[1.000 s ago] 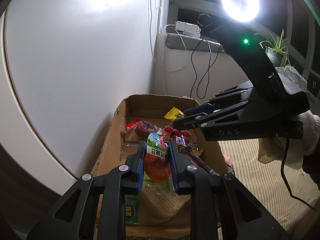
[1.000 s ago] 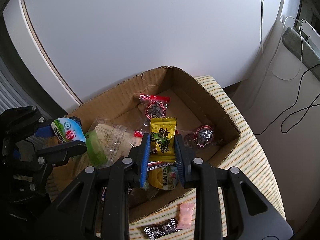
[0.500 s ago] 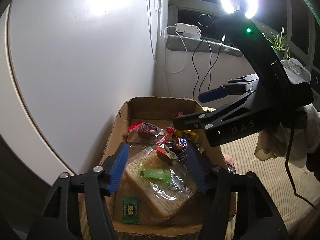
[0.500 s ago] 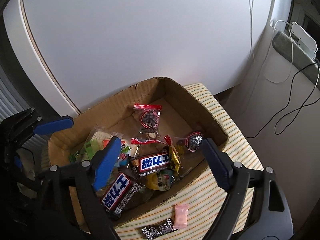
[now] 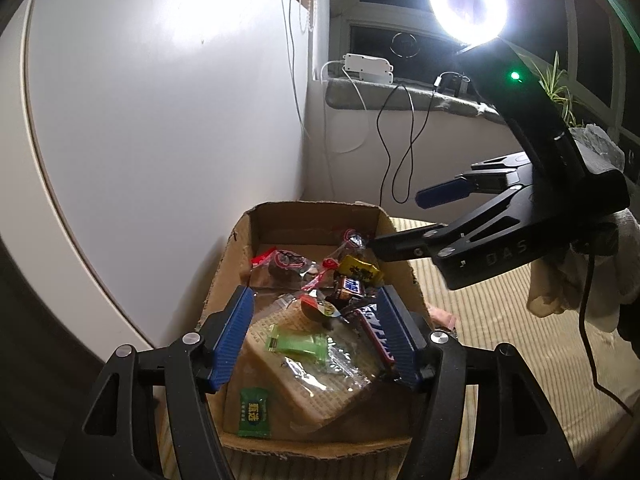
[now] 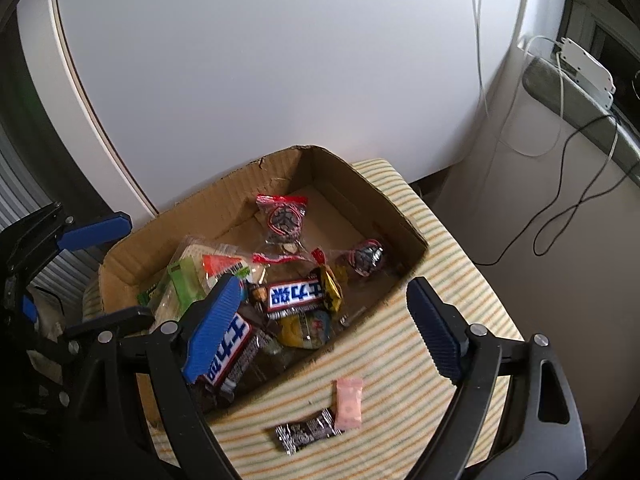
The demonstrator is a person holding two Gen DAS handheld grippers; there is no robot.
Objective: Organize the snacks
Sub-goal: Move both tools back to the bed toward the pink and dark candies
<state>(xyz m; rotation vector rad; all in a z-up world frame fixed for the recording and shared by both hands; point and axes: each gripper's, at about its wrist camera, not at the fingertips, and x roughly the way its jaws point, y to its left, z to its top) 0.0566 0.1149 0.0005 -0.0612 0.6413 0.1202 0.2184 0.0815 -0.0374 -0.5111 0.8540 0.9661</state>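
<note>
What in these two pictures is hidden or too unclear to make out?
- Left wrist view: the pink packet is mostly hidden behind the cardboard box wall.
- Left wrist view: the window is lost in ring light glare.
- Right wrist view: part of the lower chocolate bar sits behind the right gripper finger.
- Right wrist view: print on the black packet is too small and blurred.
</note>
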